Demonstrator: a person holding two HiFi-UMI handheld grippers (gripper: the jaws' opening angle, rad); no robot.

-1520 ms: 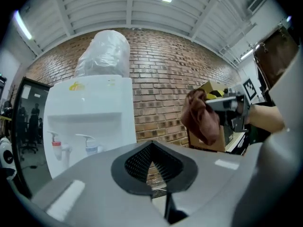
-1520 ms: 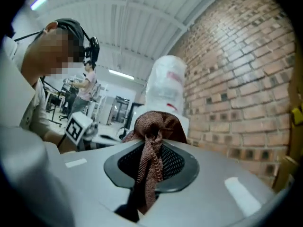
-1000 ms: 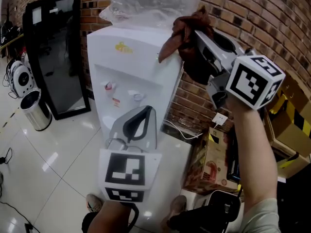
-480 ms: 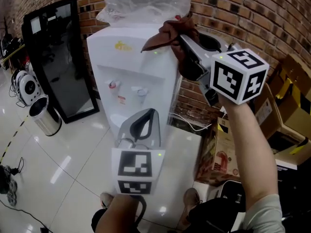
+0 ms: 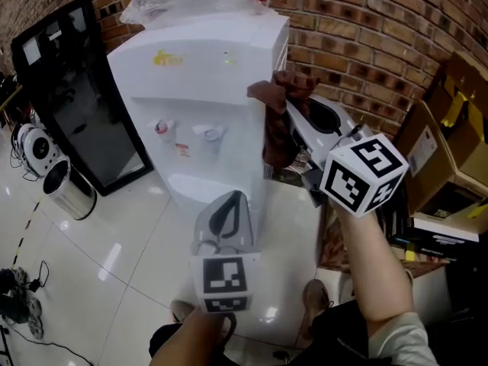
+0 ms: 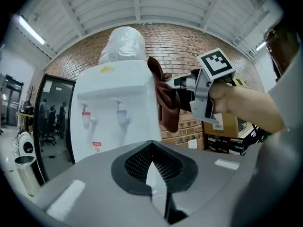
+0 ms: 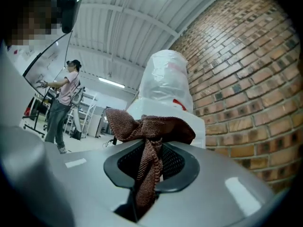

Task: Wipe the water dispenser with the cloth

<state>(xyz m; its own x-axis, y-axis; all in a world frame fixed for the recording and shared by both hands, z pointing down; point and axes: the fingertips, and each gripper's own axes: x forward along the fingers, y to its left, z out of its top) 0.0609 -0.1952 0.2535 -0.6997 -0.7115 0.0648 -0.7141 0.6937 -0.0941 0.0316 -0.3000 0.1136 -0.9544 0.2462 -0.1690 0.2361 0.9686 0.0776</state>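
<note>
Beside the right front edge of the water dispenser (image 5: 191,82), head view: right tongs (image 5: 290,107) carry the cloth (image 5: 276,136); left tongs (image 5: 231,200) point at its front, apart from it.

Left gripper view: left tongs (image 6: 152,148) together, empty.

Right gripper view: right tongs (image 7: 151,151) clamped on the cloth (image 7: 151,126).

Recommended: press the hanging fold flat against the dispenser wall and stroke evenly.

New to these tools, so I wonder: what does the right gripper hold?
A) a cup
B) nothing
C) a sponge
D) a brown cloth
D: the cloth is pinched between the right gripper's jaws, beside the dispenser.
</note>
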